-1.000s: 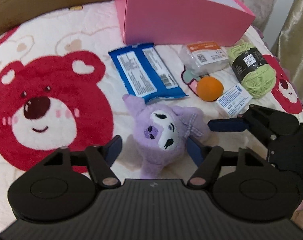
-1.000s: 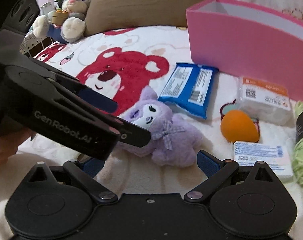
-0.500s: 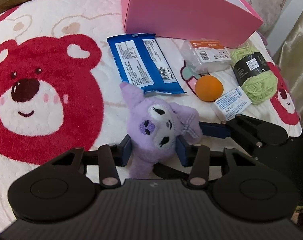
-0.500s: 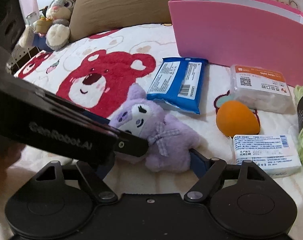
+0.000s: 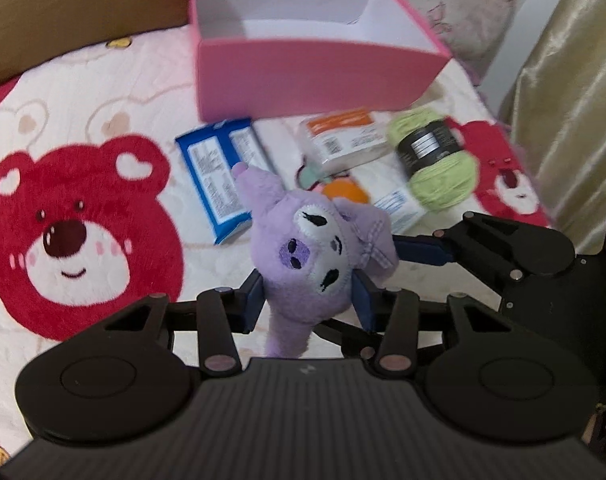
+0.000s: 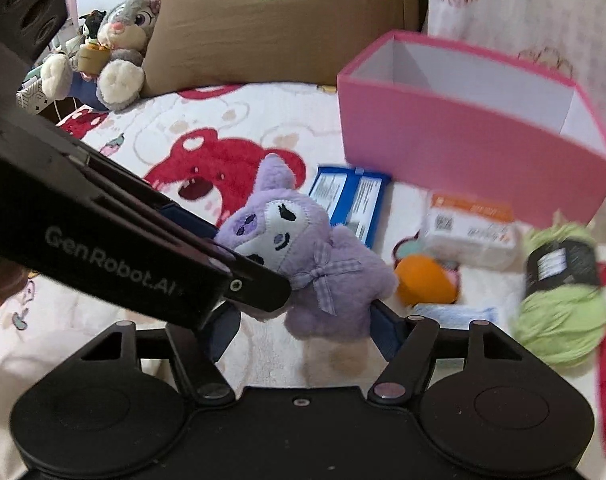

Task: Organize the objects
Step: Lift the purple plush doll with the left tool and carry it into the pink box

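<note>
Now my left hand-held gripper [image 5: 307, 300] clamps the purple plush [image 5: 307, 256] clear of the bed [image 5: 103, 92], and my right hand-held gripper [image 6: 303, 328] is closing around its body.

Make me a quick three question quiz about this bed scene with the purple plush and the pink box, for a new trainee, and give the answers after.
1. True or false: the pink box already holds the blue packet.
2. Which item lies nearest the green yarn? A. the grey rabbit toy B. the orange-labelled pack C. the brown pillow
3. Fill in: the left gripper is clamped on the purple plush at its ____.

Key
1. False: the box looks empty and the packet lies on the blanket.
2. B.
3. Head. The right gripper is closing on the plush's body.
</note>
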### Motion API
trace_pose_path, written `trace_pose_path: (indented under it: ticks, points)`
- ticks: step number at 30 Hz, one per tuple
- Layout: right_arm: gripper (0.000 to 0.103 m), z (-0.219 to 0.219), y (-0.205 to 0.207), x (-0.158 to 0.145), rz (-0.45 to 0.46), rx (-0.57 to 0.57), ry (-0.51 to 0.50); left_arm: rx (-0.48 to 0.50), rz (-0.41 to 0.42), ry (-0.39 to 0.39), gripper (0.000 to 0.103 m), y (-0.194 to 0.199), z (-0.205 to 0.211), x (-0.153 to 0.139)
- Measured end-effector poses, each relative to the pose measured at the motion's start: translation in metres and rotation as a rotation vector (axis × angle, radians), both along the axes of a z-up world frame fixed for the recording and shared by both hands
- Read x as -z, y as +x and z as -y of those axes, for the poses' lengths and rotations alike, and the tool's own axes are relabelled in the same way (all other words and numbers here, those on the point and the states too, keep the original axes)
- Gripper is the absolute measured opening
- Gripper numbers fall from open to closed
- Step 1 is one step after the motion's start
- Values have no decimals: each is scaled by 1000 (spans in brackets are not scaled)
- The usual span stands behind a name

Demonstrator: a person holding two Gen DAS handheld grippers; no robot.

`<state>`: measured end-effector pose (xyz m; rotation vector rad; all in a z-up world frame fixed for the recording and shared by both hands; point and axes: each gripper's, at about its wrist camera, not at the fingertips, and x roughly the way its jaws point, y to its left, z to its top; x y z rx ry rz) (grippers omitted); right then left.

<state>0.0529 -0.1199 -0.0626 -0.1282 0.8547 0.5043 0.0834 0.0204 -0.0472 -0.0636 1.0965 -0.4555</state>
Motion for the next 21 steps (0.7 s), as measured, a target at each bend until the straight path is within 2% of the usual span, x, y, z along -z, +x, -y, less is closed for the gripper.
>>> trace_pose_path:
  ticks: [6,10,14,21]
  points:
    - [73,13,8,-56,76,-23,-36,43,35,-6,44,12,10,-54]
    - [73,20,19,-81,121,-35,-72,67,67,3,44,25,19,-81]
    - [73,31,37,-98,154,-38,-100,77,84,6,44,45,31,-96]
    - [73,56,82,-107,194,-42,-118,58,106,-13,44,93,51,-105]
